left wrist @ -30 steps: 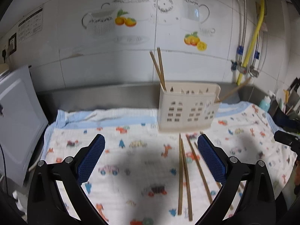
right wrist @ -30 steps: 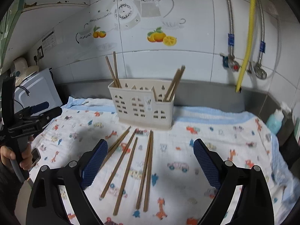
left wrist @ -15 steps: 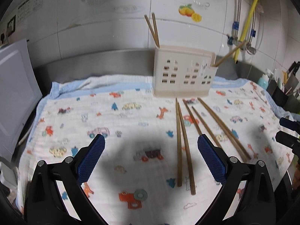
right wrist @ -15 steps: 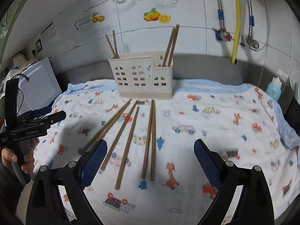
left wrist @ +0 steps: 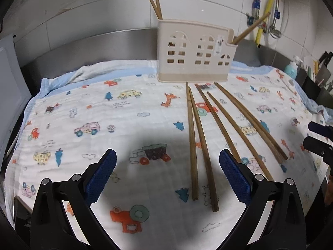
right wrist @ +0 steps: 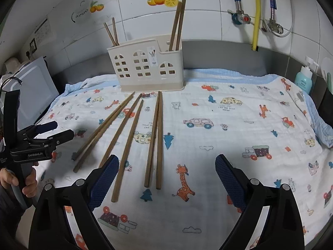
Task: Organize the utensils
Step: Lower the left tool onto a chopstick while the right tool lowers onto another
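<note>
Six wooden chopsticks (right wrist: 133, 139) lie fanned on the printed cloth (right wrist: 229, 137) in front of the cream holder (right wrist: 148, 66), which already stands four upright. They look light, stiff, thin and apt to roll, so pinching across a pair near its thick end seems surest. Both the left gripper (left wrist: 166, 173) and the right gripper (right wrist: 166, 177) hang above the cloth, spread wide and empty.

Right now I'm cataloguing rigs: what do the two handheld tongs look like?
Both are black plastic. The left tongs and right tongs have blue textured pads and silver pivot screws. Seen from the right wrist, the left unit's body bears white "GenRobot.AI" lettering.
</note>
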`<state>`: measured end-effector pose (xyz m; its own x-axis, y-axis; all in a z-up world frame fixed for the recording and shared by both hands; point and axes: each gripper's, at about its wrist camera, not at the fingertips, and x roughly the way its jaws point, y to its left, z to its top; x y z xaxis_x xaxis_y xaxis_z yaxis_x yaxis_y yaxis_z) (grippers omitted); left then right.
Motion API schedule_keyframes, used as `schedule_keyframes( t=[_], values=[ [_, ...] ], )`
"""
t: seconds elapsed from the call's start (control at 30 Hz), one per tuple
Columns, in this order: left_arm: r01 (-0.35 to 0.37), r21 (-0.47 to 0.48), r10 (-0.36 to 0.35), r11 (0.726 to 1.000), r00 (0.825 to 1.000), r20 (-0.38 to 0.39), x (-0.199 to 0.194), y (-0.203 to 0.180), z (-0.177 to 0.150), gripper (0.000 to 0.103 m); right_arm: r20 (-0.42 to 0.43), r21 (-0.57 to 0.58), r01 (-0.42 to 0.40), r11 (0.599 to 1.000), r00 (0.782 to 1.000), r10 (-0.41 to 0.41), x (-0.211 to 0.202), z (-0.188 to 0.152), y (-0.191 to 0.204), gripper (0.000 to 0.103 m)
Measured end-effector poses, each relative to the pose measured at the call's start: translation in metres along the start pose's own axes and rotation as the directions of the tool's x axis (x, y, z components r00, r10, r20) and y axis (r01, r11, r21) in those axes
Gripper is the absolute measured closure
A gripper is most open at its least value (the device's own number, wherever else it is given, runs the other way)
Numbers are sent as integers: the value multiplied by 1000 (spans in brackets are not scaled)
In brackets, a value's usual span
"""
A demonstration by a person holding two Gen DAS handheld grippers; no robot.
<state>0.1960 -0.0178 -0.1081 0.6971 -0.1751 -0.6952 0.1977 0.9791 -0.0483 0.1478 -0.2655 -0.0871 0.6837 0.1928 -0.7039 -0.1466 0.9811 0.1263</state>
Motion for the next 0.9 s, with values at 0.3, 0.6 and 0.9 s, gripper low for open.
schedule_keyframes(
  t=[0.3,0.6,0.9],
  values=[
    [-12,24,12,1000,1000,-15,15,-5,1,7,-27,-6,-2,1000,1000,2,18,-2,-2,13],
    [-5,59,8,998,999,-46,29,-10,5,42,-47,-4,-2,1000,999,2,30,0,-6,13],
    [10,105,-3,994,998,-69,41,-19,7,67,-82,3,-12,1000,997,12,44,0,-7,34]
  ],
)
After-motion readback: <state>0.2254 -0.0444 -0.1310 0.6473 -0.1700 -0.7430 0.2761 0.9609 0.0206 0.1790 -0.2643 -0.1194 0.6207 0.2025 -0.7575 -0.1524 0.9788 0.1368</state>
